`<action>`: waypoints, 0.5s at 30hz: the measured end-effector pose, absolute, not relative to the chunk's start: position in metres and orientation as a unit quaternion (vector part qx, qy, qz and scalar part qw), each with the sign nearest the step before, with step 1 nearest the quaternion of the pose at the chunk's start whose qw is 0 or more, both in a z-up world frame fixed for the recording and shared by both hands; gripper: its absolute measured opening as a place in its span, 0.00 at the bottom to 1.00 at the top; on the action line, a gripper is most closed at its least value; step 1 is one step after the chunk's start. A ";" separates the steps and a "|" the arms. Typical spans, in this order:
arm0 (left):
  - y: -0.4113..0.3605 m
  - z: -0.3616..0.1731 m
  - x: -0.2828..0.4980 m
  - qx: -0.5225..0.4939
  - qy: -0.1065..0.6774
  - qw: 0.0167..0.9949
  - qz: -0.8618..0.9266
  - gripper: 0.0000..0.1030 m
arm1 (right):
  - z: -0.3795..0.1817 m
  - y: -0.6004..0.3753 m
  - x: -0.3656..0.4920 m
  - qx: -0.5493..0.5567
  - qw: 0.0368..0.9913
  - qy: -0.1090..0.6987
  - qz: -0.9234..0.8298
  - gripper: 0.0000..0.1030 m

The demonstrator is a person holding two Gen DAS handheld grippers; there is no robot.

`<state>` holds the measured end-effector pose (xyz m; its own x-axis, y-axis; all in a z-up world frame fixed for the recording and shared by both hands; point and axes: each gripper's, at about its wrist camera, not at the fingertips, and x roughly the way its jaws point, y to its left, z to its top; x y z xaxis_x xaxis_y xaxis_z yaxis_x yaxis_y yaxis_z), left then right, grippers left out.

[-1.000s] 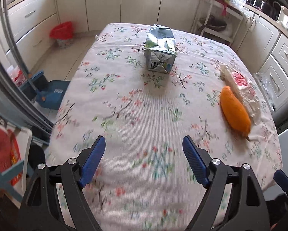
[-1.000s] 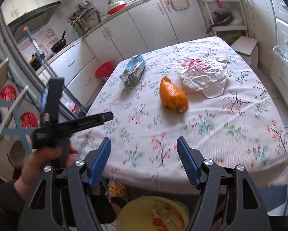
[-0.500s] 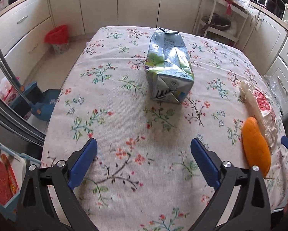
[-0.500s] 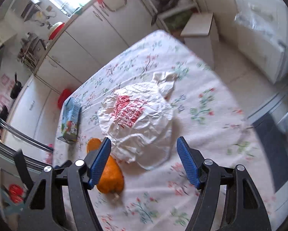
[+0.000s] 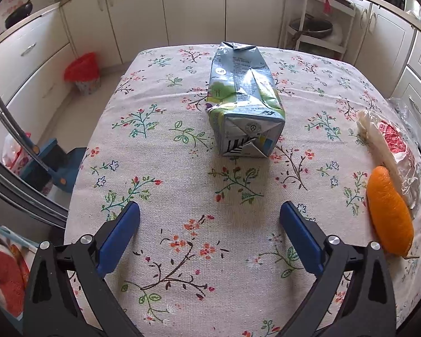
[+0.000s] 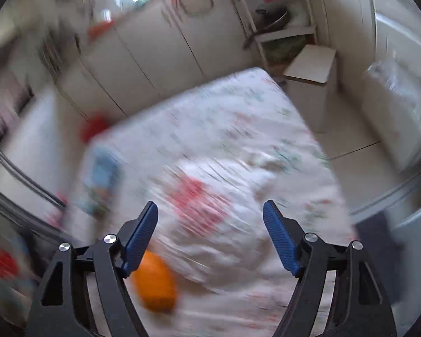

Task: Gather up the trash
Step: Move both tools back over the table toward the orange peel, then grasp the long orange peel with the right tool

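A: Since nothing sits between either pair of fingers, I'd judge the collecting has hardly begun; the left gripper point(image 5: 210, 215) is spread wide and empty above the floral tablecloth point(image 5: 160, 151); the crumpled carton point(image 5: 242, 104) lies on its side straight ahead of it, apart from the fingertips, its folded base turned toward the camera.

B: And the right gripper point(image 6: 210, 214)?

A: Also wide apart with nothing in it; its view is badly smeared, yet the white plastic bag point(image 6: 210, 210) with red print shows between and beyond the fingers, and the orange peel point(image 6: 155, 283) sits just by the left finger; whether anything touches, I cannot tell.

B: So three pieces remain on the table?

A: As far as shows, yes; in the left view the peel point(image 5: 390, 213) lies beside the bag point(image 5: 390, 146) near the right edge, well apart from the carton; none is lifted; a red-lined bin point(image 5: 82, 73) stands on the floor beyond the far-left corner; everything is left to grasp and carry off.
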<state>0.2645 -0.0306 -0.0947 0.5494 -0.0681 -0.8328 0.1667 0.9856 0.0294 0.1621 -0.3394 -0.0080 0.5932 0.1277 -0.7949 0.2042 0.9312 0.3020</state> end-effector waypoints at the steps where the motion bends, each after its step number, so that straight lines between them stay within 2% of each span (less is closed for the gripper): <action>1: -0.031 -0.095 0.264 0.053 0.470 0.879 -0.066 0.93 | -0.021 -0.341 0.163 0.201 0.858 0.472 -0.016 0.72; 3: -0.031 -0.095 0.264 0.053 0.470 0.879 -0.066 0.93 | -0.043 -0.351 0.165 0.288 0.819 0.496 0.019 0.73; 6: -0.031 -0.095 0.264 0.052 0.470 0.878 -0.068 0.93 | -0.039 -0.363 0.166 0.435 0.785 0.426 0.117 0.72; 8: -0.031 -0.095 0.262 0.052 0.470 0.879 -0.067 0.93 | -0.026 -0.364 0.164 0.485 0.773 0.369 0.176 0.72; 10: -0.031 -0.096 0.261 0.053 0.470 0.879 -0.067 0.93 | -0.008 -0.362 0.159 0.499 0.776 0.313 0.224 0.73; 12: -0.032 -0.096 0.261 0.053 0.470 0.879 -0.067 0.93 | 0.003 -0.357 0.155 0.486 0.786 0.302 0.234 0.77; 15: -0.031 -0.096 0.262 0.053 0.470 0.879 -0.067 0.93 | 0.001 -0.331 0.152 0.362 0.825 0.395 0.178 0.77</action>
